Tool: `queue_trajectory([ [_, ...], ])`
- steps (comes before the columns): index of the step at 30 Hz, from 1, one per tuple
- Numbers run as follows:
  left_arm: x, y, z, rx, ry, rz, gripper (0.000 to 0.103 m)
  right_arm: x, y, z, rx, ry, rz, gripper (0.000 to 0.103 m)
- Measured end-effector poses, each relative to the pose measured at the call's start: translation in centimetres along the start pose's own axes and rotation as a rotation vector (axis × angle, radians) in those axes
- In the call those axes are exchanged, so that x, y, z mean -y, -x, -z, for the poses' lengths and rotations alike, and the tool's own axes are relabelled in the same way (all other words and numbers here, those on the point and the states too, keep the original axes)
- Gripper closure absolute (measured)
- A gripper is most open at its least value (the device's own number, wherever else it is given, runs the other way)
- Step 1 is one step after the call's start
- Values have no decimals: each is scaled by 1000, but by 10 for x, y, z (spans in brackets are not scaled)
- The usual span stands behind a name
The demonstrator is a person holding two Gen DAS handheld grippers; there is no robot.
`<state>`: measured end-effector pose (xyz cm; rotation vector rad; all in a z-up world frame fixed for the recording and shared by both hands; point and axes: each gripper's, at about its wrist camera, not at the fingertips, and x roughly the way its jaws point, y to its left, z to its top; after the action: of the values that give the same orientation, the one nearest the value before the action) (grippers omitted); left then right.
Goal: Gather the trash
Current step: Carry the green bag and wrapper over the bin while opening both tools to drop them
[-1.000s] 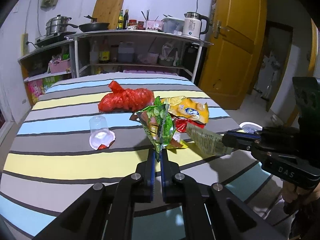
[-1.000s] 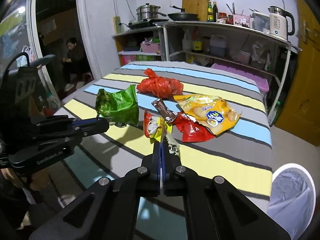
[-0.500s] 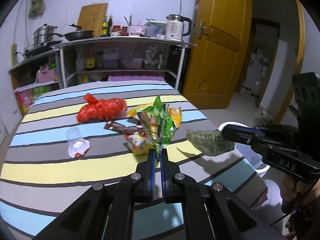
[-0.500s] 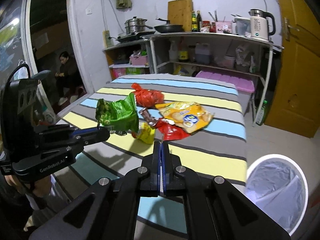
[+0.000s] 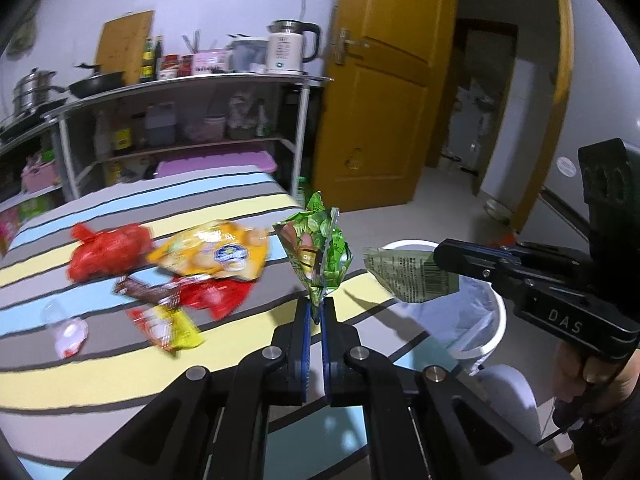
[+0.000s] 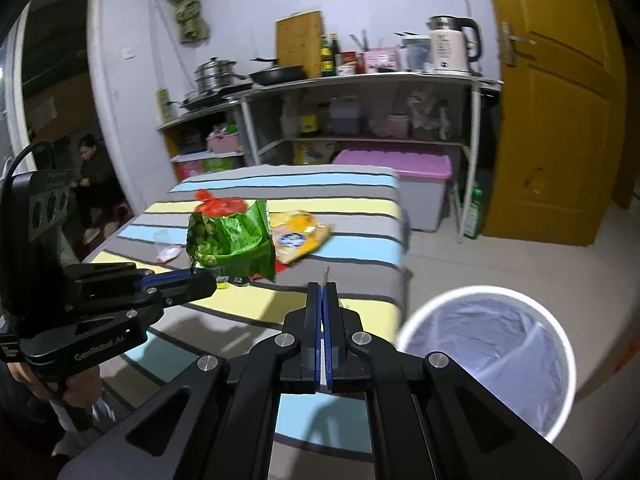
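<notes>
Both grippers carry trash twd the bin [image 6: 486,354]: left gripper [image 5: 315,312] pinches green bag [image 5: 320,250] by its corner, right gripper [image 5: 440,258] clamps olive wrapper [image 5: 408,276] (held clear of table for dropping).

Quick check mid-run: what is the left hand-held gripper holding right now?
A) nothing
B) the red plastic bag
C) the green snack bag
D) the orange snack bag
C: the left hand-held gripper is shut on the bottom edge of the green snack bag, lifted off the striped table, while the red plastic bag and orange snack bag lie on it.
</notes>
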<state>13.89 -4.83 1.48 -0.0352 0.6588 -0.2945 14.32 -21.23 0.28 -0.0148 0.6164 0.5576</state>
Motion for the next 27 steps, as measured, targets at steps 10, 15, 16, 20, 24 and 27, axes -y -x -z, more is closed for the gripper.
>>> queue_trajectory([
  [10, 53, -40, -12, -42, -81, 94, 99, 54, 24, 16, 9, -92, 95, 102],
  [15, 76, -57, -13, -68, -116, 130, 99, 73, 30, 26, 3, -127, 123, 102],
  [16, 81, -60, -13, -74, -121, 137, 99, 76, 30, 28, 1, -133, 126, 102],
  [20, 95, -74, -12, -97, -139, 158, 99, 86, 31, 34, -7, -152, 139, 102],
  [24, 105, -87, -9, -115, -149, 169, 99, 96, 32, 40, -16, -168, 147, 102],
  [27, 109, -93, -6, -128, -153, 176, 99, 102, 32, 44, -20, -177, 153, 102],
])
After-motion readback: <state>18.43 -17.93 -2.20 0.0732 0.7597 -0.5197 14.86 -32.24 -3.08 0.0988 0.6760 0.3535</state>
